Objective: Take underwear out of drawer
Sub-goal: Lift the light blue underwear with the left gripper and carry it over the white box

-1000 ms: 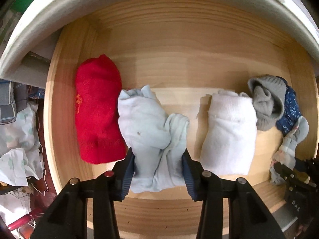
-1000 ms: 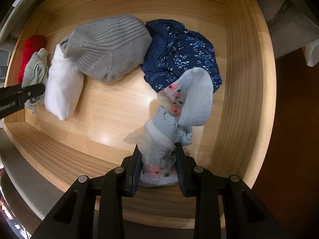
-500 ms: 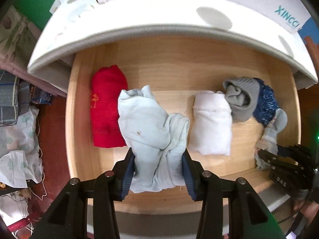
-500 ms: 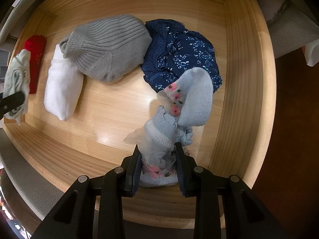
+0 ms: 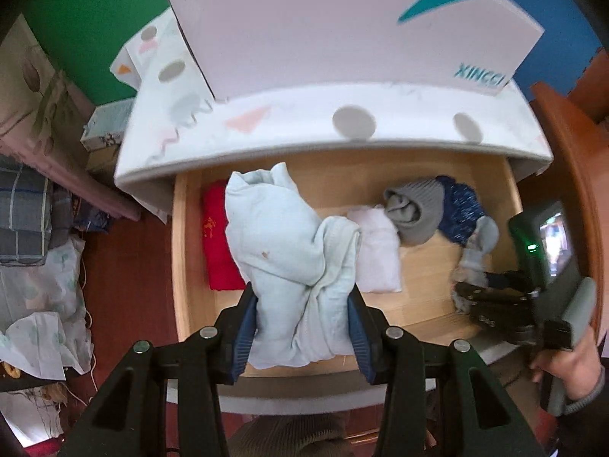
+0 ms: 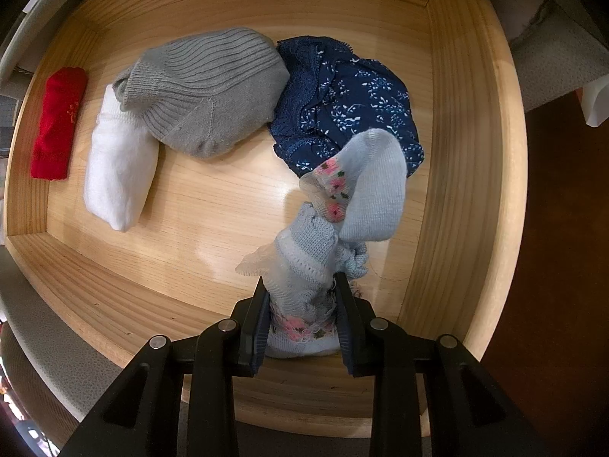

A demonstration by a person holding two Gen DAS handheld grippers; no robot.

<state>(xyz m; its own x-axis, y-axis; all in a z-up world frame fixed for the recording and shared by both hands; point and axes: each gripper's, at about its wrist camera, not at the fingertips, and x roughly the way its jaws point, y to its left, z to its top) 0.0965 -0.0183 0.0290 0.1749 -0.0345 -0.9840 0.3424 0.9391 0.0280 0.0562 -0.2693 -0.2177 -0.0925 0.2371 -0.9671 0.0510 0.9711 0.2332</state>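
Left wrist only: pale blue underwear [image 5: 293,251] clamped in left gripper [image 5: 302,327].

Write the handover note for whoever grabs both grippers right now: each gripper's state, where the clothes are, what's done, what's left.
Left gripper: shut on the pale blue garment, held above the wooden drawer.
Right gripper: shut on the floral light-blue sock, low inside the drawer near its right wall.
In the drawer: red folded piece far left, white folded piece, grey ribbed knit, navy floral underwear.
Done: one garment is clear of the drawer.
Left: set the pale blue garment down outside, lift out the right gripper's piece, then the remaining underwear, probably the navy one next.
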